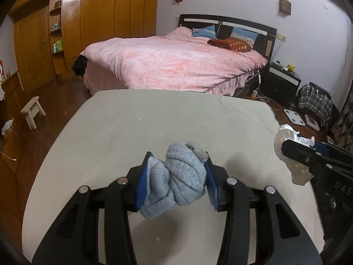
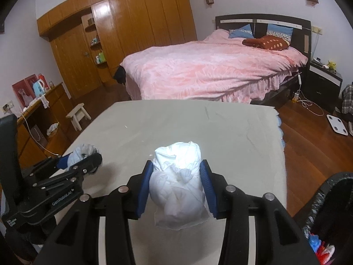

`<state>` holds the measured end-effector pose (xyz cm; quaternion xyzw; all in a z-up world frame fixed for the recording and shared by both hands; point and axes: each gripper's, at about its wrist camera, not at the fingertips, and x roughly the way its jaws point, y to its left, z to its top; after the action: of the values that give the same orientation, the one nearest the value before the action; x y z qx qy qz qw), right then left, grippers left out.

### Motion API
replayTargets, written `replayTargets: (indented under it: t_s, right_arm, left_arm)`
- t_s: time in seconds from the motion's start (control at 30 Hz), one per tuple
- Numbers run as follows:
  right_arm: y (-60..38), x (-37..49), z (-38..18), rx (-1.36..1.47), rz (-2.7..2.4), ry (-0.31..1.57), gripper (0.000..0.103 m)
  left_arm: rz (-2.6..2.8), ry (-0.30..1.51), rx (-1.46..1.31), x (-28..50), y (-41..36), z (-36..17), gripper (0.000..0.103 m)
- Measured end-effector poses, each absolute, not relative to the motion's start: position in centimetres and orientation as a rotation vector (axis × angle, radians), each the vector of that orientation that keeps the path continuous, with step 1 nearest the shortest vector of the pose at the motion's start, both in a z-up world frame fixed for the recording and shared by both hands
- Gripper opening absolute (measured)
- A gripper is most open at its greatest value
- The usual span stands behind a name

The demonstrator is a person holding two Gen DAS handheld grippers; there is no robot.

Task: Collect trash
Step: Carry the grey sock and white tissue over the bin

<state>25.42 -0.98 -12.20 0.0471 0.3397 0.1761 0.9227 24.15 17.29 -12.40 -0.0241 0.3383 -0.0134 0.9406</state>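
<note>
Ahead of you the pink bed (image 1: pixel 176 66) fills the far room, the wooden wardrobe (image 1: pixel 88 22) to its left; nearer lies the pale cloth-covered table (image 1: pixel 132 132). Only your right wrist view shows the black-lined bin (image 2: pixel 331 203) at the lower right, coloured scraps inside it, and the sideboard (image 2: pixel 44 110) with a blue kettle (image 2: pixel 38 88); only your left wrist view shows the plaid garment (image 1: pixel 315 103) heaped on the floor at the right. Your left gripper (image 1: pixel 176 178) is pinching a balled grey sock (image 1: pixel 176 176) between its blue pads (image 1: pixel 142 185), held just above the table; the bundle's long axis runs roughly across the jaws, its looser end drooping lower left. Your right gripper (image 2: pixel 176 185) is clamped on a crumpled white tissue wad (image 2: pixel 178 181); that wad stands lengthwise along the fingers, top pointing away from you, bottom flaring out below the pads.
</note>
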Motion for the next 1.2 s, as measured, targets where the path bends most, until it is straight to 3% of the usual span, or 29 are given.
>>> replayTargets:
  t_s: [1.2]
  right_arm:
    - [-8.1,12.0,-6.2,0.108,0.351,0.582,0.043]
  left_arm:
    - [-0.106,0.591,0.005,11.9,9.5,-6.2,0.045]
